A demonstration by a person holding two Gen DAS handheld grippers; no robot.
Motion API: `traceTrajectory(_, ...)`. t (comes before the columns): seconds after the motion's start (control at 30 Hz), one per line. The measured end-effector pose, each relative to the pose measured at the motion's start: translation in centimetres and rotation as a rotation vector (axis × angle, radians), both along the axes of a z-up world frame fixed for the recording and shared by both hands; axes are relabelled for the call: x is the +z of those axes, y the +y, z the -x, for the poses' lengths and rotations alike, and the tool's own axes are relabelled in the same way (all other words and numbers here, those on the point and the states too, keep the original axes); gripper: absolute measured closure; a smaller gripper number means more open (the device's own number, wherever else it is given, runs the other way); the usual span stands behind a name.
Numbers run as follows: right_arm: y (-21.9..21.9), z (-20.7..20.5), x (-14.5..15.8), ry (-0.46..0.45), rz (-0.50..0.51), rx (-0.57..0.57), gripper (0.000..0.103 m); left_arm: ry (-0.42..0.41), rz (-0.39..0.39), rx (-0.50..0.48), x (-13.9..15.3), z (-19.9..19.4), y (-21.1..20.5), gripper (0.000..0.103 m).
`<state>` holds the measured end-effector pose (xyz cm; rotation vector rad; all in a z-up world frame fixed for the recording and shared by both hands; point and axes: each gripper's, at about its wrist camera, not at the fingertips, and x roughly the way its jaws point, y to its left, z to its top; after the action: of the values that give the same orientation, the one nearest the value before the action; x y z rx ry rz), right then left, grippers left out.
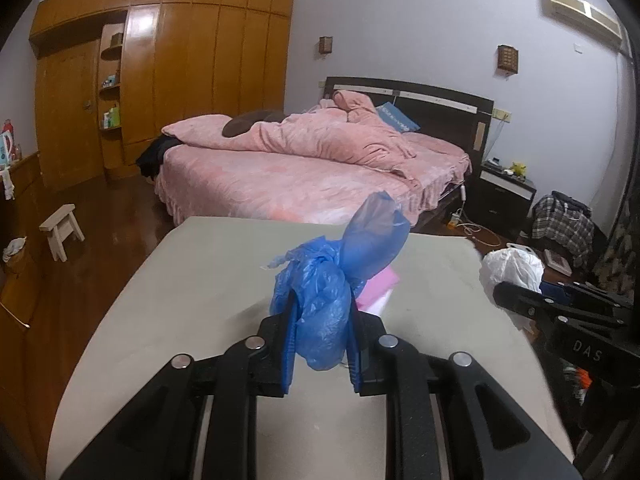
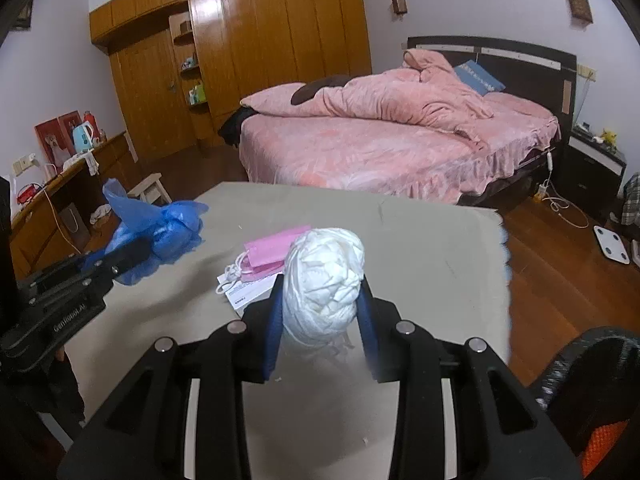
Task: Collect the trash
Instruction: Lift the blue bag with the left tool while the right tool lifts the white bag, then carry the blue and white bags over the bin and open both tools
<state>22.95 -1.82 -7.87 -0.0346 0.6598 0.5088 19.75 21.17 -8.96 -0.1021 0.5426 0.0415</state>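
My left gripper (image 1: 321, 330) is shut on a crumpled blue plastic bag (image 1: 332, 280) and holds it above the grey table (image 1: 192, 280). My right gripper (image 2: 320, 312) is shut on a scrunched white paper wad (image 2: 324, 276) above the same table (image 2: 432, 252). A pink face mask (image 2: 272, 250) with white ear loops lies on a white paper slip (image 2: 250, 292) on the table, just beyond the wad. In the left wrist view the pink mask (image 1: 378, 286) shows behind the blue bag. Each gripper shows in the other's view: the right one with the wad (image 1: 512, 268), the left one with the blue bag (image 2: 160, 232).
A pink bed (image 2: 380, 140) stands beyond the table, with a dark nightstand (image 2: 592, 160) to its right. A small white stool (image 1: 62, 230) and a wooden wardrobe (image 1: 180, 72) are at the left. A white scale (image 2: 612, 244) and cables lie on the wood floor.
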Motion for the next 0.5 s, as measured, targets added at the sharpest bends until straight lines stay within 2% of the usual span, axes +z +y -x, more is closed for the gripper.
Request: traceTrajectory(0.5, -7.3, 5.1, 3.8, -0.073, -0.015, -0.079, 0.07, -0.051, 0.026, -0.084, 2.6, 3.1, -6.6, 0.082)
